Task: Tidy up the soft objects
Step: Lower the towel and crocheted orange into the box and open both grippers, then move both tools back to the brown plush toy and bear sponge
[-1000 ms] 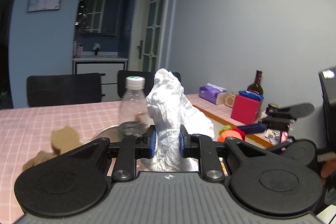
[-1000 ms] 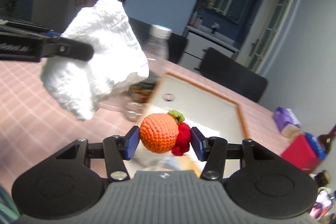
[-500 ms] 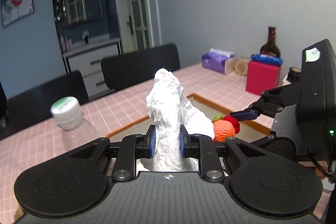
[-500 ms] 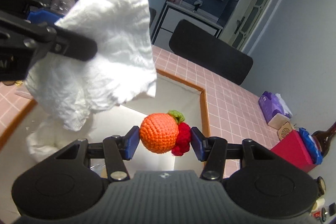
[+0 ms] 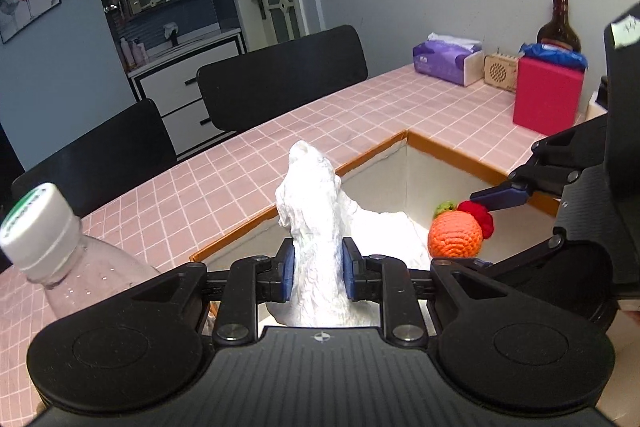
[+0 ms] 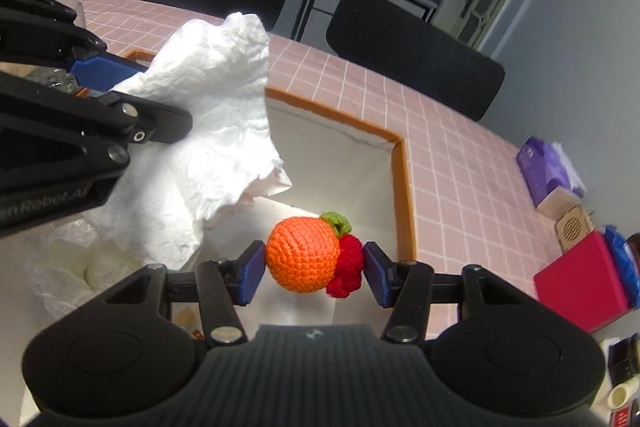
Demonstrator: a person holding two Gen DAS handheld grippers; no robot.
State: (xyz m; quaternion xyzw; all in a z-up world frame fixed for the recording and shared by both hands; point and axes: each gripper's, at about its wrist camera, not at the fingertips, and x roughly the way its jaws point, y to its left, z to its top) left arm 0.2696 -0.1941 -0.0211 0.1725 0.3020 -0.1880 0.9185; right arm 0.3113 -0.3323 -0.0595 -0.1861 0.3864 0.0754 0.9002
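Over the white box [image 6: 340,151] sunk in the desk [image 5: 360,119], the left hand-held gripper [image 5: 318,269] clamps crumpled white paper [image 5: 316,211] — the right hand-held gripper [image 6: 314,267] pinches an orange-and-red crochet fruit [image 6: 308,255].

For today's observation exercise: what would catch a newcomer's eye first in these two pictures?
The bright orange knitted fruit, pinched in the right gripper above the white box. Beside it, the crumpled white tissue stands clamped in the left gripper, over the same box on the pink tiled table.
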